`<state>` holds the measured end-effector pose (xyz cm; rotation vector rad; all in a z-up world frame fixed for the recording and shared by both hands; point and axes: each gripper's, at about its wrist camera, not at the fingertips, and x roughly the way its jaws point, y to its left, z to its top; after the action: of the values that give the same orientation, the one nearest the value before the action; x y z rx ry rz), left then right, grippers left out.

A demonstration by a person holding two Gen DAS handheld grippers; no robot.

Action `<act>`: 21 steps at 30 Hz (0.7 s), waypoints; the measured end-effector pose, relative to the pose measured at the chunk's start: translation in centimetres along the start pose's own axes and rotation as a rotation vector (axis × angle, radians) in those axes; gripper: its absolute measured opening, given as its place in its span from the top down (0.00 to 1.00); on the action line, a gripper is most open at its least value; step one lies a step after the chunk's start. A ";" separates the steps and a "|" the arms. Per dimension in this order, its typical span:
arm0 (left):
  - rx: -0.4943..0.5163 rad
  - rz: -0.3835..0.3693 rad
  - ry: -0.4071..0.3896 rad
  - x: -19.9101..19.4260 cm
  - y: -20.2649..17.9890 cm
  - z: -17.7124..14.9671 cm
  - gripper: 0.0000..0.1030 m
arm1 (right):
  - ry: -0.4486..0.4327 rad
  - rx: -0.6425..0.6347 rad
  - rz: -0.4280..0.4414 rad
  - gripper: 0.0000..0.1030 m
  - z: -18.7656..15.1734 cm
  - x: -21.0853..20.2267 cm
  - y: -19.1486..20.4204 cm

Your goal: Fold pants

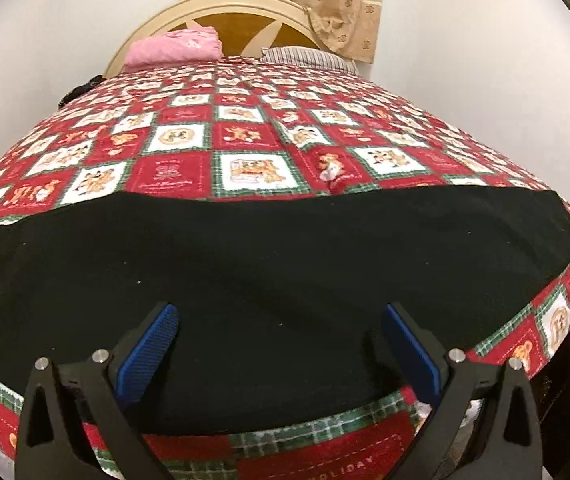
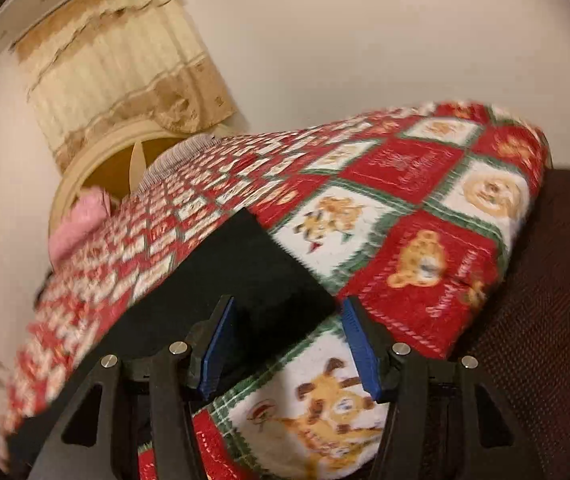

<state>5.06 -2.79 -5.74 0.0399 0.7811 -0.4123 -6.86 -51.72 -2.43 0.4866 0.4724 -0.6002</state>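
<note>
I see black pants (image 1: 269, 264) spread flat across the patterned blanket's near edge, lying beneath and ahead of both tongs.

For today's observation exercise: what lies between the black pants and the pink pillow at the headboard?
Only bare patterned bedspread lies between the pants and the pink pillow. The left wrist view shows it best.
</note>
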 end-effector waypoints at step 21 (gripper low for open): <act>0.035 0.177 -0.206 -7.0 7.1 0.1 0.00 | -0.051 -0.150 0.378 0.42 -0.1 -4.5 13.4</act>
<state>3.33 6.18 -1.68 0.0970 0.5624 -0.2575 -1.79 -40.12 3.86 0.4033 0.3614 -0.2108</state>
